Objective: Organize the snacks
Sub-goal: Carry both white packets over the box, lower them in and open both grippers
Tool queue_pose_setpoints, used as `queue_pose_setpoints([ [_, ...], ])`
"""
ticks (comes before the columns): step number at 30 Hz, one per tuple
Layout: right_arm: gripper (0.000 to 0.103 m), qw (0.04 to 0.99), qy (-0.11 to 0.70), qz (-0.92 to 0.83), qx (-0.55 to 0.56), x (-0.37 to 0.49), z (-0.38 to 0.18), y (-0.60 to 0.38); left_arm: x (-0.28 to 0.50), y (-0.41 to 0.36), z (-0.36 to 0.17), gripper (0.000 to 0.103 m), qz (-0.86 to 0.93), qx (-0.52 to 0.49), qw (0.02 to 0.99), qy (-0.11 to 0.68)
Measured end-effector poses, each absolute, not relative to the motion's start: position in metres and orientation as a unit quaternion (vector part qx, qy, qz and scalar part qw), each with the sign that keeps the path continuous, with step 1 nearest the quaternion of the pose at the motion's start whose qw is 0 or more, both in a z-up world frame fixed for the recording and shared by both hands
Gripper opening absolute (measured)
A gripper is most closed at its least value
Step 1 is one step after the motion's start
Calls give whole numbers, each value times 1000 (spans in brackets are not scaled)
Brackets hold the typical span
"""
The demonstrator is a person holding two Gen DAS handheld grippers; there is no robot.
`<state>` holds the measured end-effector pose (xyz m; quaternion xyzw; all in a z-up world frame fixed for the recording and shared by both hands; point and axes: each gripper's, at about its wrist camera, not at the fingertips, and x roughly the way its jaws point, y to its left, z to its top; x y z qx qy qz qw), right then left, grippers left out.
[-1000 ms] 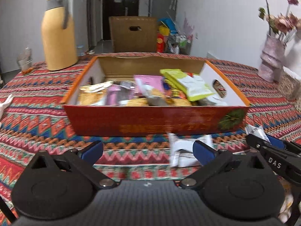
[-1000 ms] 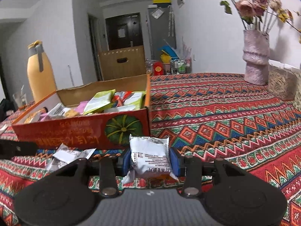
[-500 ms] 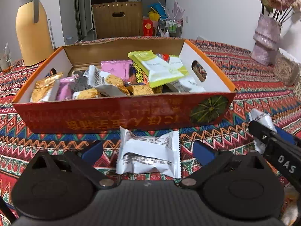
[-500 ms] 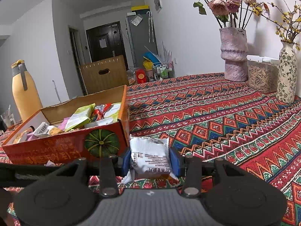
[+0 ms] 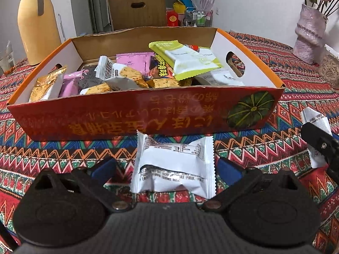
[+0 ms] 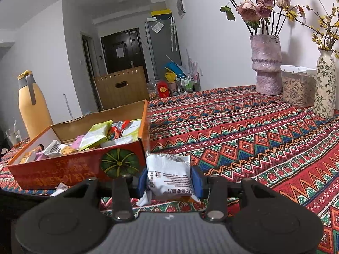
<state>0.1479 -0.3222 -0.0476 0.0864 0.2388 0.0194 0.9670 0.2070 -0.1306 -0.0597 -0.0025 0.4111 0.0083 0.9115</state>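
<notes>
A red cardboard box with a pumpkin print holds several snack packets; it also shows in the right wrist view. A white snack packet lies on the patterned tablecloth in front of the box, between the open fingers of my left gripper, untouched by the blue pads. My right gripper is shut on another white snack packet, held above the cloth by the box's right front corner. That packet and the right gripper show at the right edge of the left wrist view.
A yellow thermos stands behind the box at the left. A pink vase, a jar of seeds and a floral vase stand at the table's far right. A brown box stands beyond the table.
My left gripper has moved right and forward so that the loose white packet now lies between its open fingers. My right gripper has risen with its packet.
</notes>
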Motion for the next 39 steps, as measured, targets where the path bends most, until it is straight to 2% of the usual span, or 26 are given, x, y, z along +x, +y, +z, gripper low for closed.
queue_pose_setpoints([
  [10, 42, 966, 242, 23, 86, 150, -50, -321, 208, -130, -58, 101, 8, 0, 908, 418],
  [13, 42, 967, 239, 28, 85, 149, -50, -320, 204, -130, -54, 82, 5, -1, 912, 411],
  [14, 42, 967, 238, 29, 84, 149, -50, -319, 202, -131, -52, 69, 1, 0, 913, 408],
  [18, 42, 967, 238, 32, 82, 150, -50, -318, 194, -131, -46, 60, -14, -1, 918, 396],
  [27, 42, 973, 219, 43, 60, 144, -44, -307, 176, -119, -24, 59, -32, -15, 929, 369],
  [39, 42, 980, 180, 86, 20, 153, 3, -261, 174, -79, 29, 59, -16, -45, 955, 294],
])
